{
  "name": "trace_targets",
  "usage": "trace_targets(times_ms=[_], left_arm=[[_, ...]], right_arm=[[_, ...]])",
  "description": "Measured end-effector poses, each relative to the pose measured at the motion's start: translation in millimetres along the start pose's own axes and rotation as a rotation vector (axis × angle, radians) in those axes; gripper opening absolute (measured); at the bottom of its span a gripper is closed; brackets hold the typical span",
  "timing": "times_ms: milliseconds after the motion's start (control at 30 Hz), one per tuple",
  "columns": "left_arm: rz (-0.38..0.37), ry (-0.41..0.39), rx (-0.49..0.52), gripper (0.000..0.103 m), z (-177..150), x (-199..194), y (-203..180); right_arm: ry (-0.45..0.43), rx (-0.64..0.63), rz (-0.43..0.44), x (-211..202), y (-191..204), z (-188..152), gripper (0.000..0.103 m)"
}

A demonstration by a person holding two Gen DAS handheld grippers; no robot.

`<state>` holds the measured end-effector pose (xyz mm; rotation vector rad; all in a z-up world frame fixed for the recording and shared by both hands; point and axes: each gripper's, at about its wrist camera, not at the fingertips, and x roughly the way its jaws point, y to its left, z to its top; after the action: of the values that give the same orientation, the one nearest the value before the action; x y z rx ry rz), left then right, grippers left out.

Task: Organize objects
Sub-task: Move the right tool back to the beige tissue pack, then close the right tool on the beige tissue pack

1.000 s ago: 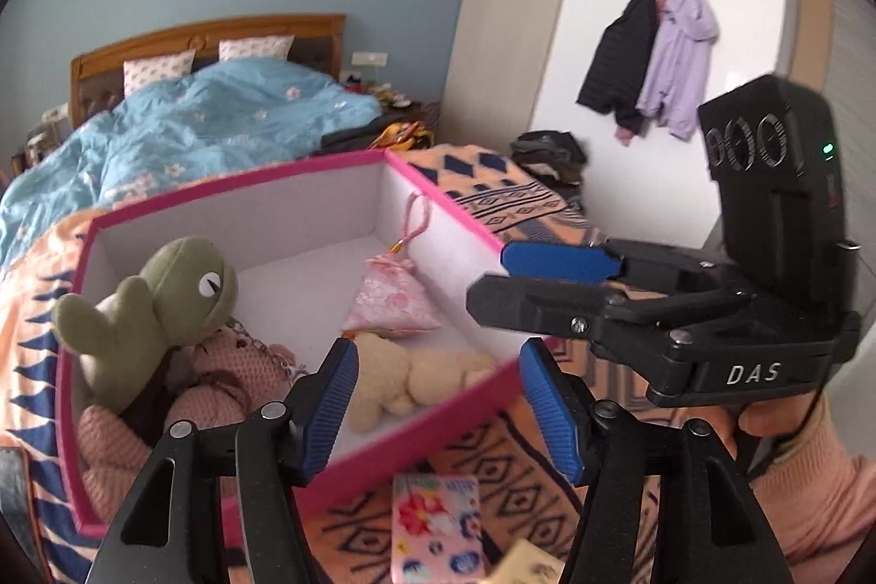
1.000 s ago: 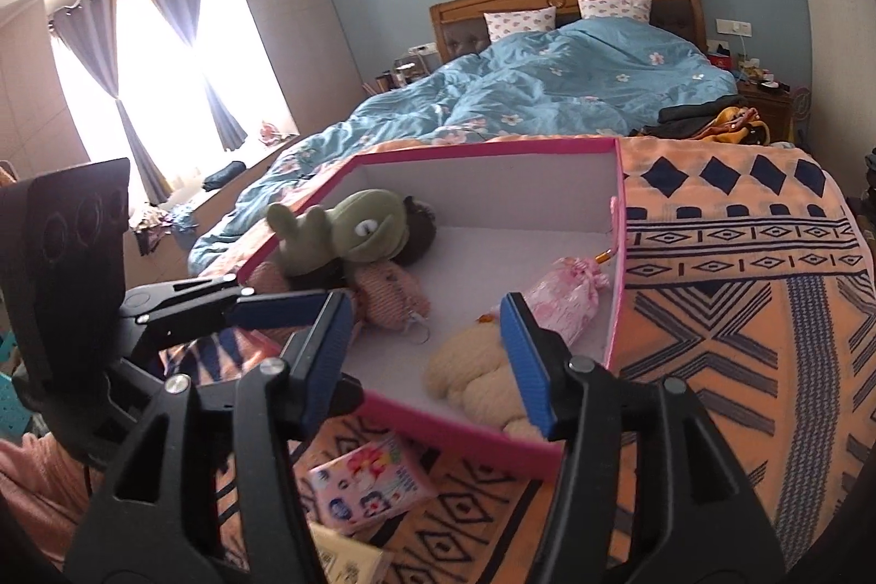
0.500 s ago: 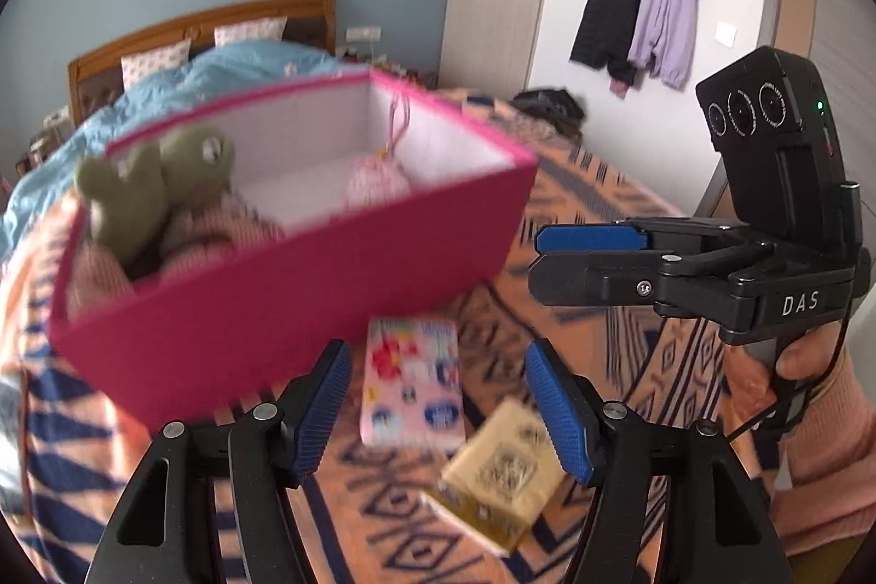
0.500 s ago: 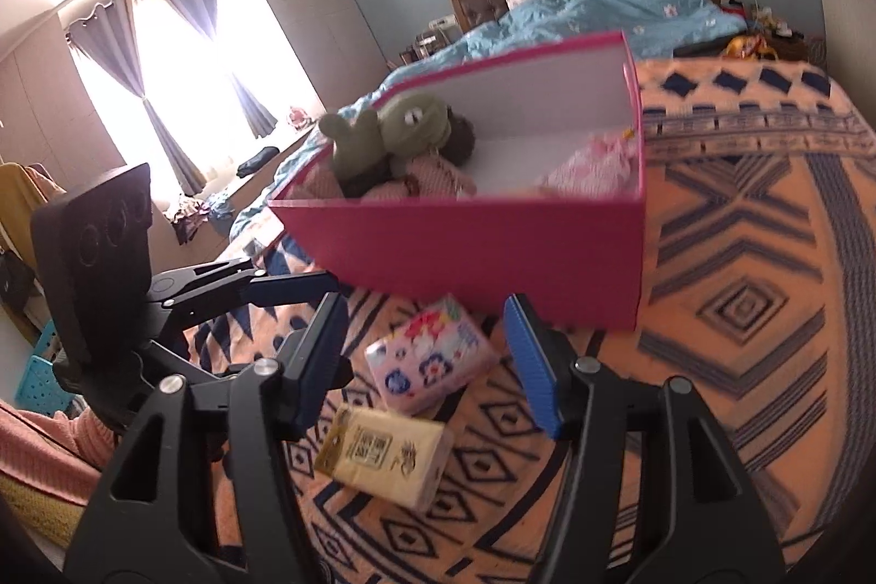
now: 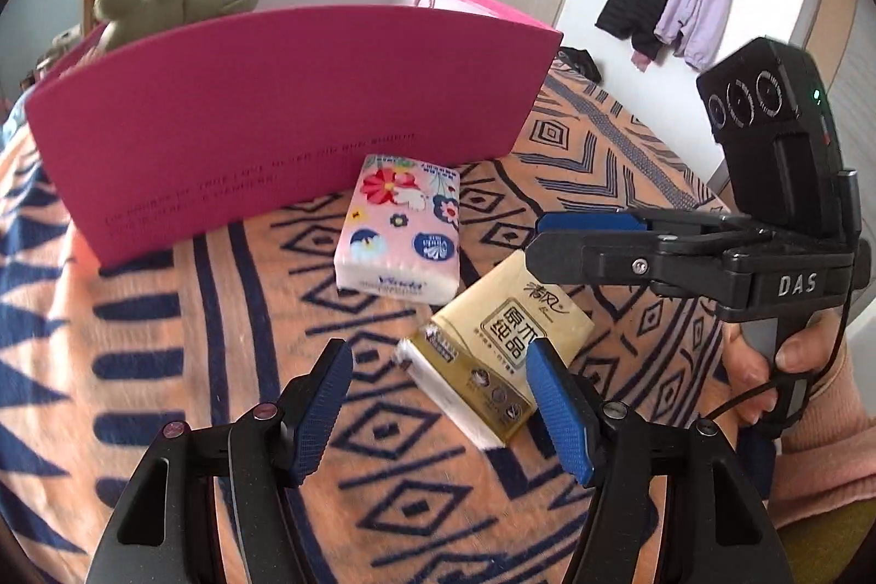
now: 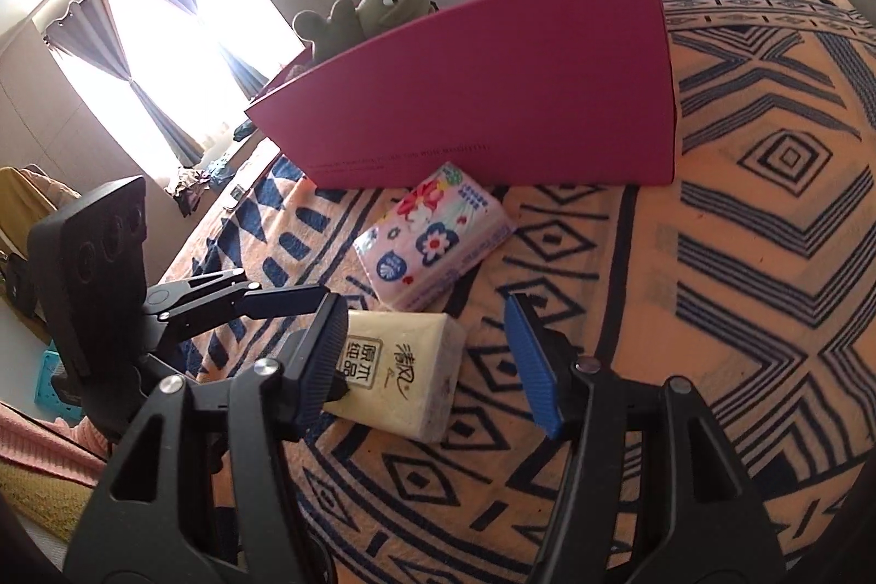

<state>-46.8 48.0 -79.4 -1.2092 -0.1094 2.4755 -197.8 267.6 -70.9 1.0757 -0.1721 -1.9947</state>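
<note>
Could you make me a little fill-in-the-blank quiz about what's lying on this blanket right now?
1. The green plush toy sits inside the ____ box.
2. The tissue pack nearest the box is printed with ____.
3. The beige tissue pack lies on the patterned ____.
4. Both the left gripper and the right gripper are ____.

Missing words: pink; flowers; blanket; open

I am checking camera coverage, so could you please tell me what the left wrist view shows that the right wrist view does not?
Only the left wrist view shows the jackets hanging on wall hooks and the hand gripping the right tool. Only the right wrist view shows the curtained window. Both show the pink box, the green plush toy in it, the floral tissue pack, the beige tissue pack and the patterned blanket.
</note>
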Motion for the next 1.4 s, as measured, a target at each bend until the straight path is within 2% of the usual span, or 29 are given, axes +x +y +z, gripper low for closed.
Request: trace_targets(times_ms=[600,800,1000,1200,1400], left_arm=[[-0.081,0.028,-0.053,0.065,-1,10,-9],[-0.099,0.032,-0.055,0.056,-1,9,-12],[-0.108,0.037,-0.067,0.047,-1,9,-9],[-0.11,0.037,-0.071,0.045,1,11,-11],[-0.114,0.036,-0.07,0.045,4,13,-14]], right_arm=[[0.018,0.056,0.023,1,-5,-16,0.061],[0.02,0.056,0.029,0,-5,-17,0.061],[0.029,0.05,0.041,0,-3,-19,0.054],[0.041,0.054,0.046,-2,-5,-22,0.047],[0.051,0.042,0.045,-5,-3,-24,0.046]])
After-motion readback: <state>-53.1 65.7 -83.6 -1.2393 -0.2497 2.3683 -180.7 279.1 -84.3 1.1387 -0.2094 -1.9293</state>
